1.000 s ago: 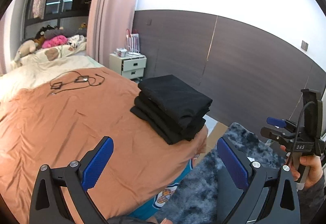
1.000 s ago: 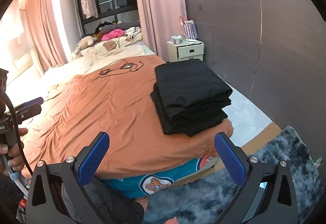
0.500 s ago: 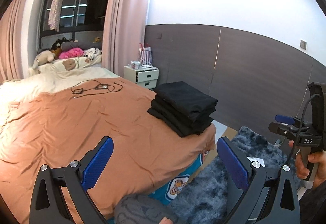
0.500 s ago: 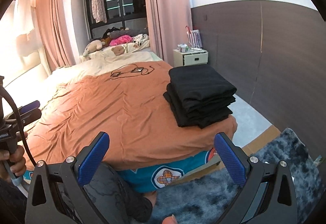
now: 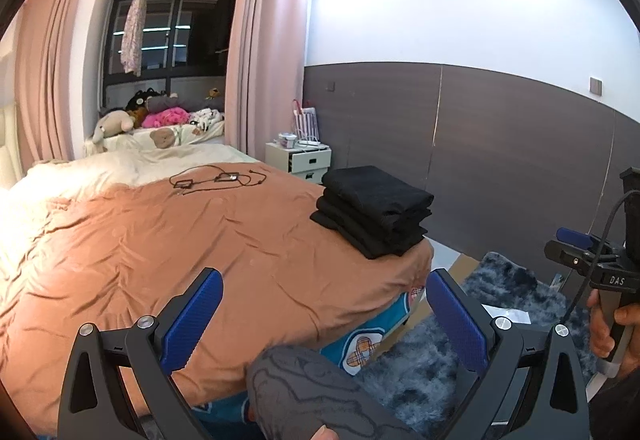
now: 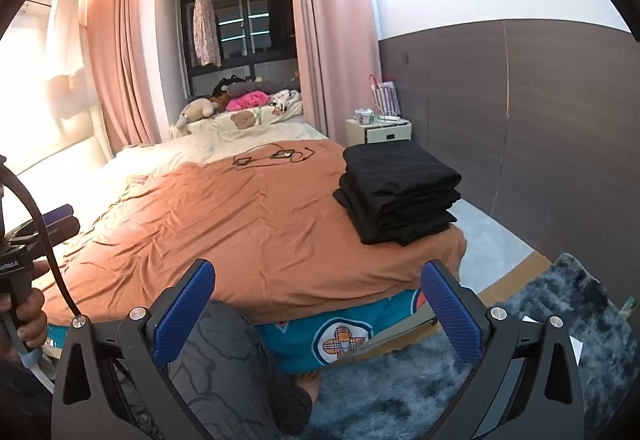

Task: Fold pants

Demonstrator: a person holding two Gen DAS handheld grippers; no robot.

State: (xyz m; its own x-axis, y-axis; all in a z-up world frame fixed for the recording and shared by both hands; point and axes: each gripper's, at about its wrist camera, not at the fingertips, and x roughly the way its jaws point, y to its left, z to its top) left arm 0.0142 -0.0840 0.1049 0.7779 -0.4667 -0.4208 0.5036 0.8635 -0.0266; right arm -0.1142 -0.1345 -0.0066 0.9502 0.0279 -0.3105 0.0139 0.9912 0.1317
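A stack of folded black pants (image 5: 374, 214) (image 6: 398, 192) rests on the near right corner of the bed's orange cover (image 5: 160, 240) (image 6: 240, 224). My left gripper (image 5: 324, 316) hangs open in front of the bed edge, well short of the stack, with nothing between its blue pads. My right gripper (image 6: 318, 306) is open too, held back from the bed, and holds nothing. The right gripper's body (image 5: 600, 268) shows at the right edge of the left wrist view, in a hand. The left gripper's body (image 6: 24, 252) shows at the left edge of the right wrist view.
A black cable (image 5: 216, 180) lies on the cover further back. Stuffed toys (image 5: 160, 120) sit by the window. A white nightstand (image 5: 306, 160) stands by the dark wall. A grey shaggy rug (image 6: 520, 360) covers the floor. A person's knee (image 5: 312, 392) is under the left gripper.
Both grippers have drawn back and risen from the bed, so the stack looks smaller and farther. The person's knee has come into view below. The pants have not moved.
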